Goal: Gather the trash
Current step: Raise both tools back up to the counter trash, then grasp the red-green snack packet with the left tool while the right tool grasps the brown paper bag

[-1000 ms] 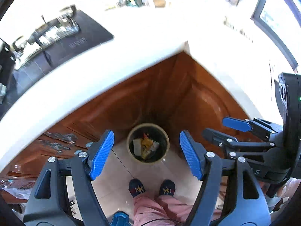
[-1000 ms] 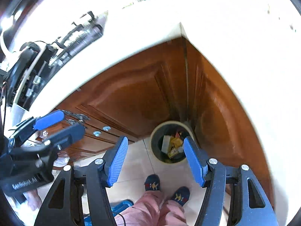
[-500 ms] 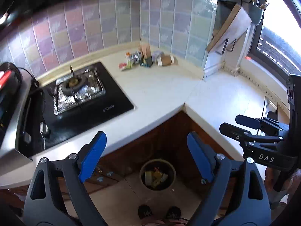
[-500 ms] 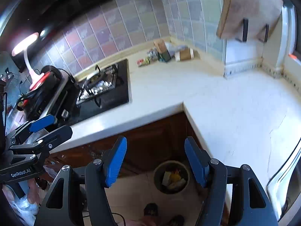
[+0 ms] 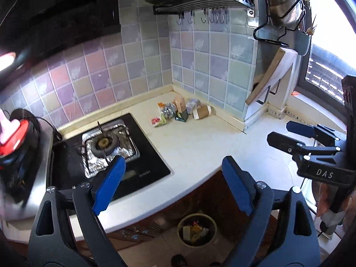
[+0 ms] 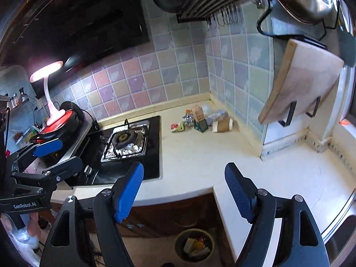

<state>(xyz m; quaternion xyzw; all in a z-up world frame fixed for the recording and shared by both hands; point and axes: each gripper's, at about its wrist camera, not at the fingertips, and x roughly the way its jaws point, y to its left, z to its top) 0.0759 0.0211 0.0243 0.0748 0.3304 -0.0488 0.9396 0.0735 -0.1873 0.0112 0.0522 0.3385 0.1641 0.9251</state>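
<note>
A small pile of trash lies in the far corner of the white counter (image 5: 200,142): a brown paper cup on its side (image 5: 202,112), a dark green carton (image 5: 181,116), a foil wrapper (image 5: 168,110) and a red-green wrapper (image 5: 156,121). The pile also shows in the right wrist view, with the cup (image 6: 222,125) and carton (image 6: 201,125). A round bin (image 5: 197,229) with trash inside stands on the floor below the counter corner. My left gripper (image 5: 172,178) is open and empty above the counter edge. My right gripper (image 6: 183,185) is open and empty beside it.
A black gas hob (image 5: 104,144) with a foil-lined burner sits left of the trash. A red cooker (image 6: 60,120) and pink lamp (image 6: 47,71) stand far left. A cutting board (image 6: 298,93) leans in a rack at right. A sink edge (image 6: 342,238) shows at far right.
Both grippers have tilted up from the floor bin and brown cabinet doors to face the counter and tiled wall. The trash pile has come into view. Both stayed open.
</note>
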